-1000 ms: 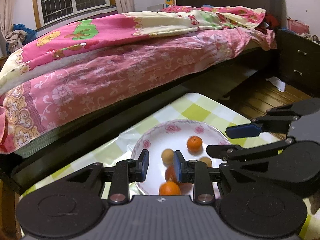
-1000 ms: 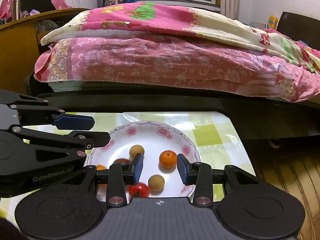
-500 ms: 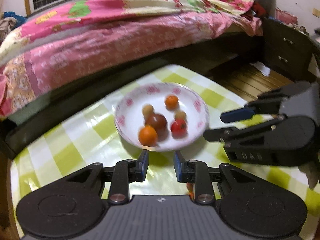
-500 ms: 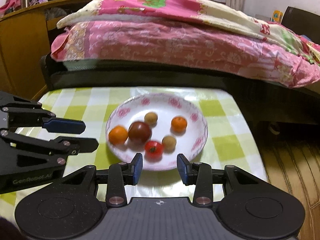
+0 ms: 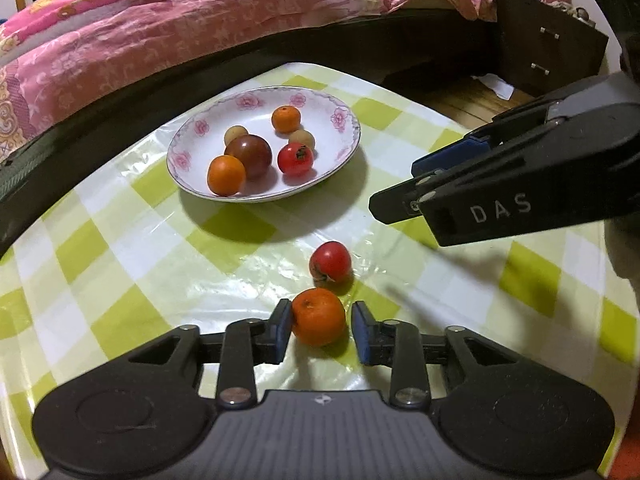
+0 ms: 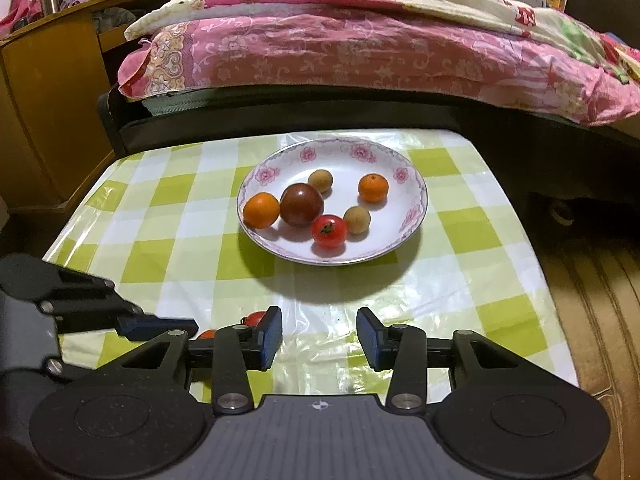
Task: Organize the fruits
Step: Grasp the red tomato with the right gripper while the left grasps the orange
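- Left wrist view looks down on a table covered in a green-and-white checked cloth [image 5: 132,248], with the left gripper [image 5: 320,330] low over it.
- Its fingers stand apart around an orange mandarin [image 5: 319,316] that sits on the cloth; the left pad [image 5: 282,330] looks to touch the fruit's skin, the right pad [image 5: 362,332] is just clear of it, so nothing is clamped.
- Just past that mandarin lies a red tomato [image 5: 330,262], also on the cloth, close to it; whether the two touch I cannot tell.
- Farther back sits a white plate with pink flowers [image 5: 340,120] on its rim, holding six fruits: a mandarin at the near left [image 5: 226,175], a dark brownish-red tomato [image 5: 248,155] against it, a red tomato [image 5: 295,159] to the right, a smaller mandarin [image 5: 286,119] at the back, and two small tan longans [image 5: 235,134] and [image 5: 301,139].
- Right gripper [image 5: 428,176] comes in from the right side of this view, hanging above the cloth beside the plate.
- From the right wrist view, the right gripper [image 6: 319,336] has its fingers spread wide with only bare cloth between them, nearer than the plate [image 6: 412,208].
- Slivers of the two loose fruits peek out behind its left finger, next to the left gripper's arm.
- A bed with a pink floral quilt [image 6: 360,48] runs along the table's far side.
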Tool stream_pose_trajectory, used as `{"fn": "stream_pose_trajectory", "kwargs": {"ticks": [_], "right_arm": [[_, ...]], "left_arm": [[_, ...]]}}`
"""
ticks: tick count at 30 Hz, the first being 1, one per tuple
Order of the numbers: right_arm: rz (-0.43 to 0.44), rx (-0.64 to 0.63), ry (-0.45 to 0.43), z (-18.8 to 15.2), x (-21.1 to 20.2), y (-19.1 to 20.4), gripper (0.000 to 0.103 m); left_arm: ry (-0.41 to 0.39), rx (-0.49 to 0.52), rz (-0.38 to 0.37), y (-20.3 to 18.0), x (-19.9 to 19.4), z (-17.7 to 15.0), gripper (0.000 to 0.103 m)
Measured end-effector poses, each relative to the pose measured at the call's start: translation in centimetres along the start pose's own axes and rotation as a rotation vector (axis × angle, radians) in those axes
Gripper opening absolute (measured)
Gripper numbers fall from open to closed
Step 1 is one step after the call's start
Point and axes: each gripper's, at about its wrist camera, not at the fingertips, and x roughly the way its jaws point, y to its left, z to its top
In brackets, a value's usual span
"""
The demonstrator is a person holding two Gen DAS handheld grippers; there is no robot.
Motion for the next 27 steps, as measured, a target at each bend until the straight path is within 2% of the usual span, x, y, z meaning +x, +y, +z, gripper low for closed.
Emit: {"fn": "stream_pose_trajectory", "kwargs": {"ticks": [10, 13, 16, 27], "right_arm": [[0.046, 0.010, 0.062, -0.2, 2.5, 0.0, 0.038], [0.057, -0.005, 0.079, -0.2, 3.2, 0.4, 0.038], [0.072, -0.023, 0.080, -0.2, 3.6, 0.8, 0.037], [0.130, -0.073, 0.088, 0.2, 4.3, 1.9, 0.037]], "left_arm": [[0.019, -0.043, 0.018, 1.7, 1.8, -0.4, 0.041], [0.010, -0.017, 0.027, 1.4, 1.9, -0.5, 0.040], [0.004, 0.005, 0.030, 1.1, 1.9, -0.5, 0.040], [0.007, -0.010, 0.019, 1.8, 1.2, -1.2, 0.040]]}}
